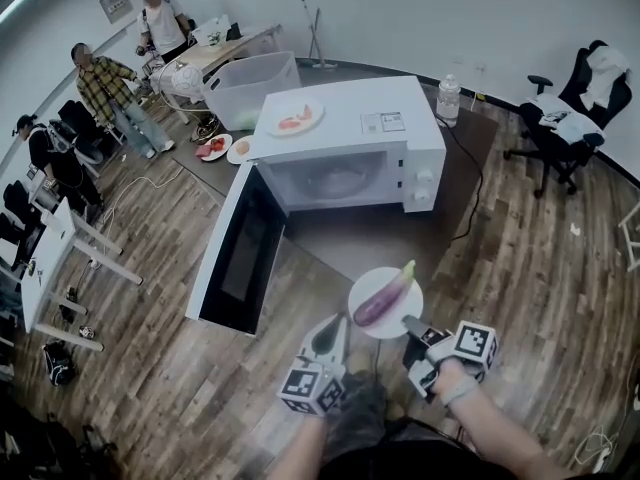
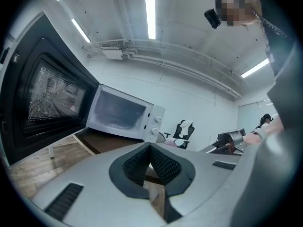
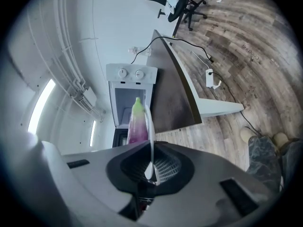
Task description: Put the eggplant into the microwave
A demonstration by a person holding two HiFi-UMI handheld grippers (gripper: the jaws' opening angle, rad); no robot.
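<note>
The eggplant lies lengthwise on a small white plate, green stem end pointing towards the microwave. The plate is held in the air just short of the near edge of the brown bench. The right claw is clamped on the plate's near rim. In the right gripper view the plate shows as a thin white edge pinched between the pads, with the eggplant beyond it. The left claw hangs beside the plate with its jaws together and nothing between them. The microwave door is swung wide to the left and the cavity is open, so the way in looks free. The eggplant is probably light and firm, but its skin is smooth and glossy and its body is round, so it would likely roll or slide if the plate tips. The plate looks stiff and thin, and held by one rim only it wants to be kept level. If the eggplant were taken alone, the thick purple middle, gripped across its width, seems the surest hold.
</note>
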